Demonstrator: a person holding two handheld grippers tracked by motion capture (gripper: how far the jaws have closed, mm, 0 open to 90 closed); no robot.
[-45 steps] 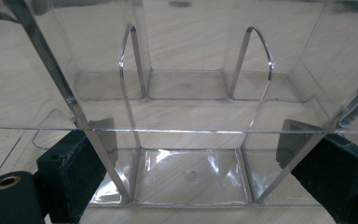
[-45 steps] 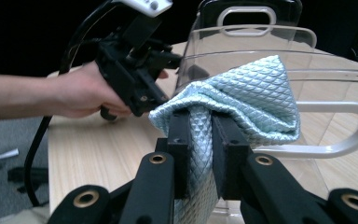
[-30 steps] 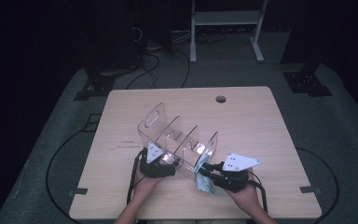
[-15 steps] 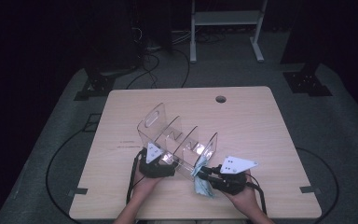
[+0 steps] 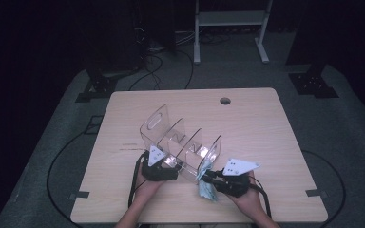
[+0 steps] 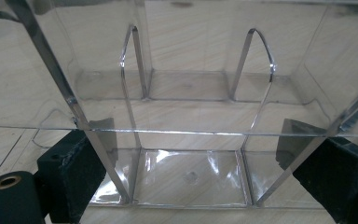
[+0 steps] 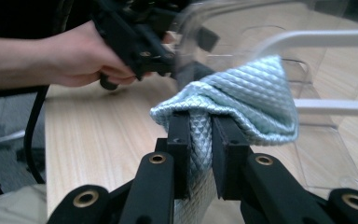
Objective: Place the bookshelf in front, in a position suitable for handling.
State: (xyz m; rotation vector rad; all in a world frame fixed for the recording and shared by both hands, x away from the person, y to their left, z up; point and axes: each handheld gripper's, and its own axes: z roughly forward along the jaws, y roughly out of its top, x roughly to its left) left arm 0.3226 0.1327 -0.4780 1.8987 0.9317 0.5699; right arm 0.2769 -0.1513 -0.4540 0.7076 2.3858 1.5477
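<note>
Pinching a pale blue quilted cloth [image 7: 242,98] between its pads, the right claw [image 7: 200,140] holds it at the near right end of the clear acrylic divider rack [image 5: 180,142]. The left claw [image 6: 205,177] is clamped wide across the rack's near left wall. Beyond, the wooden table [image 5: 247,114] has a cable hole [image 5: 225,100].

Cloth [image 5: 206,189] prob. just right of organizer [image 5: 180,147].

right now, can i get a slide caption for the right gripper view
Right hand-held gripper pinching a pale blue quilted cloth beside the clear acrylic organizer on the wooden table.
</note>
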